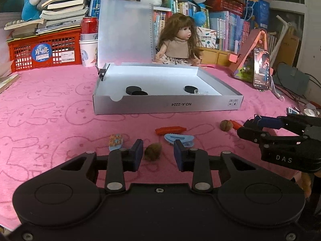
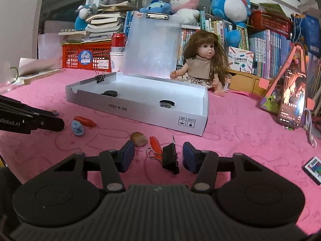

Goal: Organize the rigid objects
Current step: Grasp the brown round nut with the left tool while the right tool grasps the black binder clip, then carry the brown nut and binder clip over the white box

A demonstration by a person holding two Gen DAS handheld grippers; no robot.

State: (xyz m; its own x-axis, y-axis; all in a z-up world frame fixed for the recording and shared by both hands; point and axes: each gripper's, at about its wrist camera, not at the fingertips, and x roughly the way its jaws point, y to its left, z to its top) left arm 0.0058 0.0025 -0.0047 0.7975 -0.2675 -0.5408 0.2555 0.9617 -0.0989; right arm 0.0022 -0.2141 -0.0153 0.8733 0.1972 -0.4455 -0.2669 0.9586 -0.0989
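Both handheld grippers hover low over a pink towel-like cloth (image 1: 50, 108) printed with rabbit outlines. Left gripper (image 1: 158, 153): its two blue-padded fingers stand partly apart around a small brown walnut (image 1: 153, 151), which lies on the cloth between them, close to the left pad with a gap to the right one; the pads do not appear to press it. Right gripper (image 2: 156, 156): its blue-padded fingers also stand apart, with a black metal binder clip (image 2: 170, 157) resting between them, near the right pad and clear of the left; I see no pad touching it. Just beyond that clip lie a slim orange-red plastic piece (image 2: 155, 143) and a second brown walnut (image 2: 138, 138). Farther left on the cloth are a light blue plastic clip (image 2: 77, 128) and another orange-red piece (image 2: 84, 121). A small patterned hair clip (image 1: 115, 139) lies near the left gripper. Behind these things sits a shallow white cardboard box (image 1: 166, 106), open, with its lid propped upright; inside are three black round discs (image 1: 132, 89), and a black binder clip (image 2: 101, 77) is clamped on its left wall. A long-haired doll (image 1: 178, 42) sits behind the box, and a lit smartphone (image 2: 293, 98) leans at the right.
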